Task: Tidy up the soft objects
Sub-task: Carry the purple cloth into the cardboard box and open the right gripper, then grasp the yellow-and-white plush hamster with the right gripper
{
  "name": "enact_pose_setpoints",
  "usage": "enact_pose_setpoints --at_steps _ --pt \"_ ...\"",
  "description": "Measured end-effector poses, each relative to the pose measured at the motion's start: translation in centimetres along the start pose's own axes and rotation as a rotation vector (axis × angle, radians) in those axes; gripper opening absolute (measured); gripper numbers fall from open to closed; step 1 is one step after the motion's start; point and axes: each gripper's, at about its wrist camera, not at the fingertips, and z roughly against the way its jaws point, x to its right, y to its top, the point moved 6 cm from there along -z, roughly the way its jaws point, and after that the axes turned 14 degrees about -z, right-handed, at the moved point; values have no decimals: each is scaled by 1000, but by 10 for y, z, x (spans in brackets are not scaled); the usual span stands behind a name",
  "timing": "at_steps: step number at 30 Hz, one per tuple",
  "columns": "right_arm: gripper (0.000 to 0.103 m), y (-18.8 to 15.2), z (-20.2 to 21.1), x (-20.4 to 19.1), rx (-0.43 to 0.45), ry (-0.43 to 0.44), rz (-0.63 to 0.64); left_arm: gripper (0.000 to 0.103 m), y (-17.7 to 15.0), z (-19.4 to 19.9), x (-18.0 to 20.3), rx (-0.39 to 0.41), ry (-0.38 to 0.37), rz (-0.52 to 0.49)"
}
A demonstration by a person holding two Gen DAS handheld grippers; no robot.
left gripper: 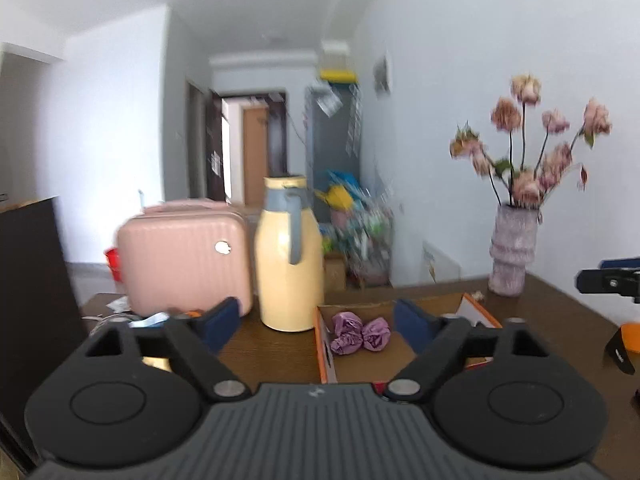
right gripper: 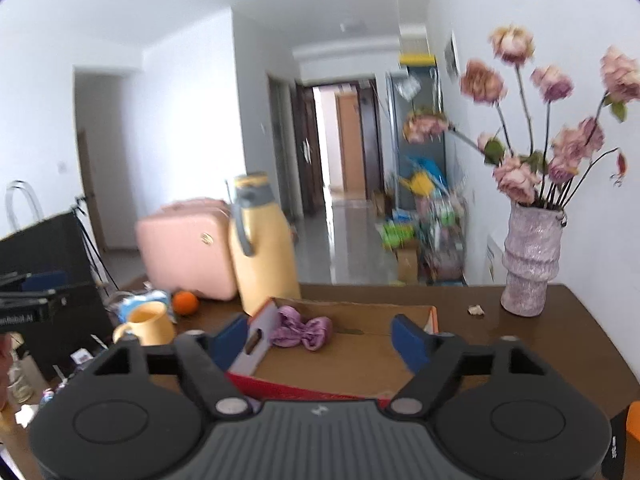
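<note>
Grippers: left [left gripper: 316, 320] wide, empty | right [right gripper: 320, 336] wide, empty | purple cloth [right gripper: 301, 332] in box [right gripper: 360, 364] | flask [left gripper: 289, 256] behind box

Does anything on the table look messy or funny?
Yes. A small pale crumpled scrap lies alone on the dark wooden table, left of the mottled purple vase. The shallow cardboard box holds only two scrunched purple cloth bundles in one corner.

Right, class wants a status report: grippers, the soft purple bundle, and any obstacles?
Left gripper open, empty. Right gripper open, empty. Purple bundle lying in cardboard box, untouched. Yellow jug stands beside box; path clear.
</note>
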Motion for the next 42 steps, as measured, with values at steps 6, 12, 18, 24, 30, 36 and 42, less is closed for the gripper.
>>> enact_pose_setpoints --at_steps 6,12,18,24,30,36,42 --pt "88 -76 68 6 139 -36 18 99 -77 77 30 66 61 14" --pt "90 -168 106 9 205 -124 108 101 -137 132 60 137 69 -99" --pt "103 -239 132 8 210 -134 85 100 -182 146 70 77 30 -81" --pt "103 -255 121 6 138 -115 69 101 -184 126 65 64 53 -16" --pt "103 -257 96 21 72 -134 20 101 -191 102 67 25 66 -41" --pt "102 -250 62 34 11 -135 -65 101 -189 63 81 -43 -21 3" --pt "96 -245 7 27 -62 -152 -100 101 -175 23 103 -67 6 -49"
